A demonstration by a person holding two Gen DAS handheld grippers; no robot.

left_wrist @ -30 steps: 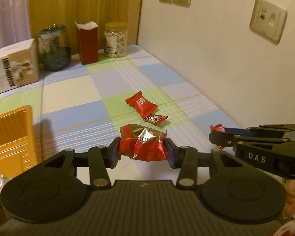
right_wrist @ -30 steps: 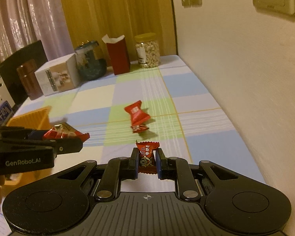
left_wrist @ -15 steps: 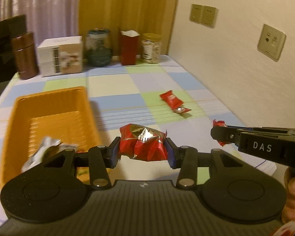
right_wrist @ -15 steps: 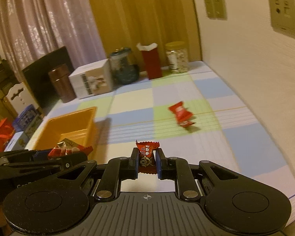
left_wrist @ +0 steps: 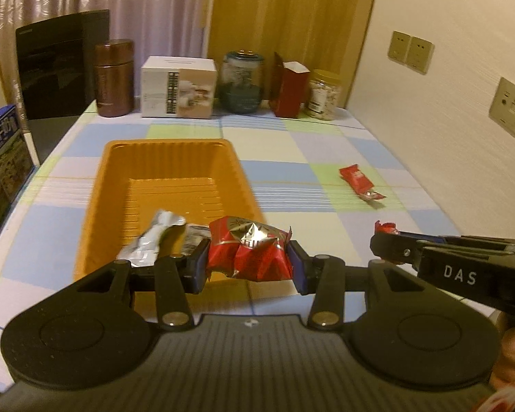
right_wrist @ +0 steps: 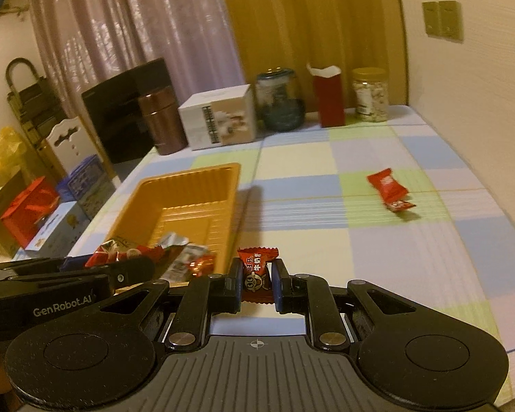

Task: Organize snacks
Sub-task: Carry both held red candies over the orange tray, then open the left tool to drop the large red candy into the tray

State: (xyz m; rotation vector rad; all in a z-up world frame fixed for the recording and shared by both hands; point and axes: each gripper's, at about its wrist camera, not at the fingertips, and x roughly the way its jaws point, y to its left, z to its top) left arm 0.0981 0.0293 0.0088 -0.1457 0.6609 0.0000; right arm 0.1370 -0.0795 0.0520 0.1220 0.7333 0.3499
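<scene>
My left gripper (left_wrist: 249, 262) is shut on a crumpled red foil snack pack (left_wrist: 249, 252), held over the near right corner of the orange tray (left_wrist: 175, 158). In the tray lie a silver wrapper (left_wrist: 151, 240) and other small packets. My right gripper (right_wrist: 256, 279) is shut on a small red candy (right_wrist: 256, 273), just right of the orange tray (right_wrist: 189, 185). From the left wrist view the right gripper (left_wrist: 388, 238) shows at the right with the red candy tip (left_wrist: 384, 228). Two red snacks (left_wrist: 358, 182) remain on the checked cloth, the same red snacks (right_wrist: 389, 189) at the right.
Along the back of the table stand a brown canister (left_wrist: 115, 79), a white box (left_wrist: 178, 87), a glass jar (left_wrist: 242, 82), a red carton (left_wrist: 288, 89) and a nut jar (left_wrist: 324, 94). A wall (left_wrist: 446, 103) bounds the right side. Boxes (right_wrist: 51, 213) sit off the table's left edge.
Both grippers have swung left with their snacks, from over the bare cloth to the orange tray. The loose red snacks now lie far off to the right.
</scene>
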